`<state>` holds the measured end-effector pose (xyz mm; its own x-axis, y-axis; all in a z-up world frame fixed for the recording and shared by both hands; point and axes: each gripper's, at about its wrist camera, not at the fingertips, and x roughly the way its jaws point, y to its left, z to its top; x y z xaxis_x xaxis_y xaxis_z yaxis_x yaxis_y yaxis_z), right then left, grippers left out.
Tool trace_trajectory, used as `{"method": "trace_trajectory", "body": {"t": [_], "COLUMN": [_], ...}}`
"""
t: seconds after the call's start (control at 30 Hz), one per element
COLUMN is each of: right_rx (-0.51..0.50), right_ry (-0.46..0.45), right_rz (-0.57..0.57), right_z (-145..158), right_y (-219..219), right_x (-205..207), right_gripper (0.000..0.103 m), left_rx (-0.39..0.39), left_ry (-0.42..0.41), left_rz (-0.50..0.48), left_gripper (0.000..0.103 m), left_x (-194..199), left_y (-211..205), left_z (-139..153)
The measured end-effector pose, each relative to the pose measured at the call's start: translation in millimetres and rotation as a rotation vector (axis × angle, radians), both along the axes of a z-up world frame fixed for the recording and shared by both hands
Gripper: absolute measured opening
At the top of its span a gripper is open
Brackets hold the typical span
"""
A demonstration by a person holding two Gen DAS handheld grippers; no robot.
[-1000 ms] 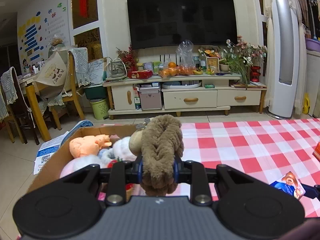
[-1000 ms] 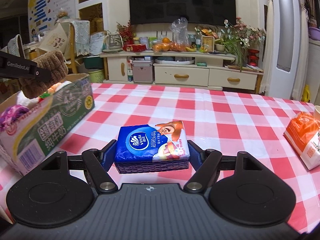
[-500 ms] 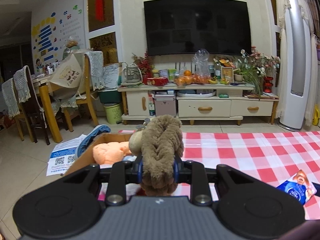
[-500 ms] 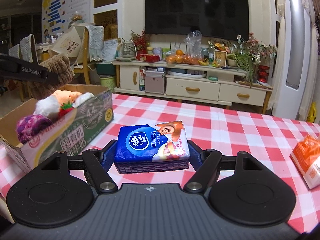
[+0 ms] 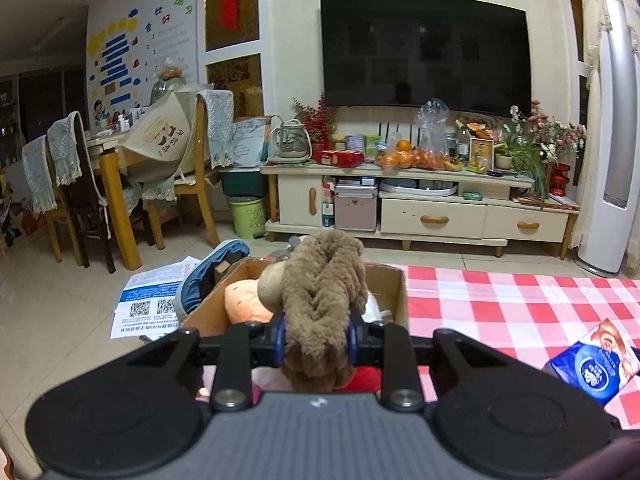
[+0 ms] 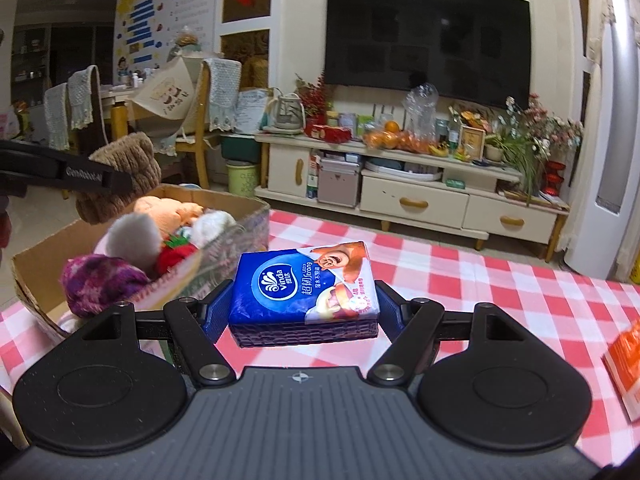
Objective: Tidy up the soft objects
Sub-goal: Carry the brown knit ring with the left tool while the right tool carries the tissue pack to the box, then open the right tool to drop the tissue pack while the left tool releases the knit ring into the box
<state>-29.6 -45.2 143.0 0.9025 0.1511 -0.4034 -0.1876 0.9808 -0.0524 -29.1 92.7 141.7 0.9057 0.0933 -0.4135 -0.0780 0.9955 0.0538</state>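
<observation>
My left gripper (image 5: 316, 340) is shut on a brown plush toy (image 5: 324, 300) and holds it over the cardboard box (image 5: 390, 288) at the table's left edge. The right wrist view shows that toy (image 6: 128, 172) above the box (image 6: 244, 220), which holds an orange plush (image 6: 168, 210), a purple woolly ball (image 6: 102, 282), a red strawberry toy (image 6: 176, 254) and white soft toys. My right gripper (image 6: 302, 310) is shut on a blue tissue pack (image 6: 304, 280), held above the red checked tablecloth (image 6: 500, 292) right of the box. The pack also shows in the left wrist view (image 5: 596, 364).
An orange packet (image 6: 626, 372) lies at the table's right edge. Beyond the table are a TV cabinet (image 5: 420, 208), a white standing air conditioner (image 5: 608, 160), chairs and a dining table (image 5: 112, 168) at left, and papers (image 5: 152, 304) on the floor.
Both grippers have risen and moved left, each still holding its object. The box is nearer my right gripper; the left view now looks more over the box's far end.
</observation>
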Motion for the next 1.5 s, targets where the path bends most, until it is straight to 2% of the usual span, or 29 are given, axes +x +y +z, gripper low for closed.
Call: {"method": "trace_trajectory", "body": {"t": [0.27,0.57,0.9,1.3,1.47,1.5], "right_rx": [-0.008,-0.017,-0.033,-0.084,-0.101,-0.107], "right_ry": [-0.026,-0.055,-0.037,-0.015,-0.037,-0.040], "right_rz": [0.071,0.154,0.208,0.329,0.387,0.412], "right_z": [6.1,4.9,-0.2,-2.6,-8.0,-9.4], "right_y": [14.6,32.9,45.1,63.5,71.7,72.9], "right_x": [16.7,40.5,68.3,99.0,104.4,103.4], "right_gripper": [0.090,0.090,0.090,0.091,0.090,0.093], "left_rx": [-0.030,-0.114,-0.186,-0.202,-0.193,-0.193], "left_ry": [0.021,0.070,0.116,0.136,0.152,0.156], "left_rz": [0.031,0.060,0.074,0.083,0.079,0.078], "left_gripper": [0.025,0.026,0.026,0.027,0.028,0.028], "left_x": [7.9,24.0,40.6,47.2,44.6,44.9], "left_y": [18.8,46.5,64.8,77.1,77.1,77.7], "left_z": [-2.4,-6.7,-14.0,-14.6,-16.6,-17.2]}}
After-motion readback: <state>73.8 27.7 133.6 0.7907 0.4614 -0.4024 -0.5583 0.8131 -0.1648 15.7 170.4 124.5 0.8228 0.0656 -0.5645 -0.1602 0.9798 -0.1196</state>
